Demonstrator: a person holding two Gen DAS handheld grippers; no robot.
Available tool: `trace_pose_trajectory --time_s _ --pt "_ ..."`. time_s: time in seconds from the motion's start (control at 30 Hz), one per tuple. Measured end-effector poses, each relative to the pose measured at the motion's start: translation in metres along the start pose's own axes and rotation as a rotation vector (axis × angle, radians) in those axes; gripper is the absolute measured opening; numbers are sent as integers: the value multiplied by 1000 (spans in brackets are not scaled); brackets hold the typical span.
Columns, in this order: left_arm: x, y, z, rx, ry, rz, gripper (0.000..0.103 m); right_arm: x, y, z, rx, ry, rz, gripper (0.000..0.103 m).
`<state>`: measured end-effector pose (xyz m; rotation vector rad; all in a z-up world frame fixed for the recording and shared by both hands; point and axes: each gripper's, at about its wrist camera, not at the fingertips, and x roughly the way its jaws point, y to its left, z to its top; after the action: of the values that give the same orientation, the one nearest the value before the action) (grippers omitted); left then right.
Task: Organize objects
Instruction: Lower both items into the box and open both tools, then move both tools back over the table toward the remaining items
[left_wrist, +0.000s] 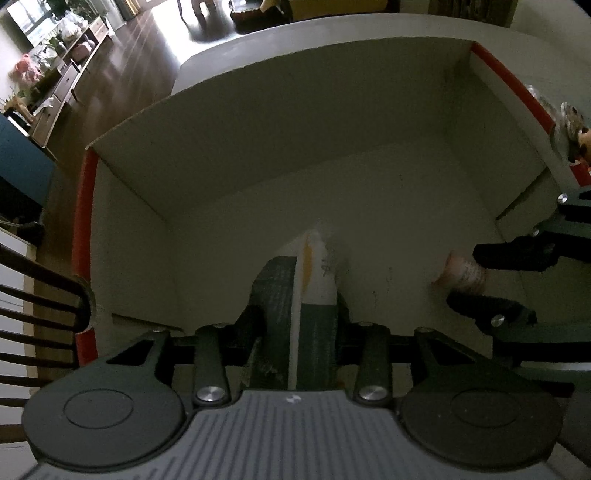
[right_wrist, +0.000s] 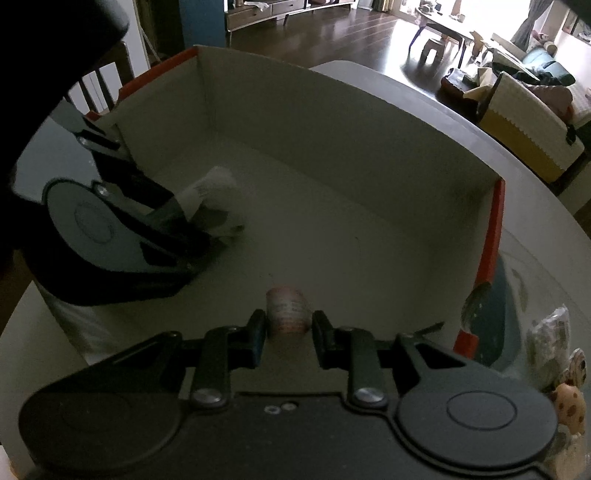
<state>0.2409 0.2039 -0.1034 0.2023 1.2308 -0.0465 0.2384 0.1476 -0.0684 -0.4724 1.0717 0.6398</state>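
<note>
Both tools reach into the open cardboard box (left_wrist: 258, 155), which sits on the pale worktop (right_wrist: 424, 96) and fills the middle of each view.

The left tool (left_wrist: 300, 295) is pressed together on a flat white packet (left_wrist: 314, 266) with an orange mark, low in the centre of the left wrist view. In the right wrist view the same packet (right_wrist: 218, 192) shows at centre left, crumpled at its free end. It looks light, thin and limp, so it probably sags beyond the pinch. A hold near its middle or along a stiffer edge should serve better than one at a corner.

The right tool (right_wrist: 289, 334) is spread on either side of a small pale pink bottle (right_wrist: 288, 314), low in the centre of that view. Whether the pads touch it cannot be told, and motion blur softens it. The bottle (left_wrist: 463, 275) appears at lower right in the left wrist view. It looks light, rigid and round, so it may roll or slip. Squeezing squarely across its body seems the safest hold.
</note>
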Motion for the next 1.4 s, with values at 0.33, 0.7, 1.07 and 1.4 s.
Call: trace_pose_trajectory --time_s 0.33,0.7,1.07,1.4 --pt "-10 10 -9 -73 -47 -5 66 -16 -1 2 -4 -49 13 45" --pt "-45 12 -18 -97 -147 -39 66 -52 -9 -8 0 -127 28 62" --pt "-92 13 -26 -148 -266 -73 77 -116 -27 -35 24 -265 84 77" --pt "-132 -19 -38 -199 -367 -96 85 -161 -64 -80 90 -346 86 80"
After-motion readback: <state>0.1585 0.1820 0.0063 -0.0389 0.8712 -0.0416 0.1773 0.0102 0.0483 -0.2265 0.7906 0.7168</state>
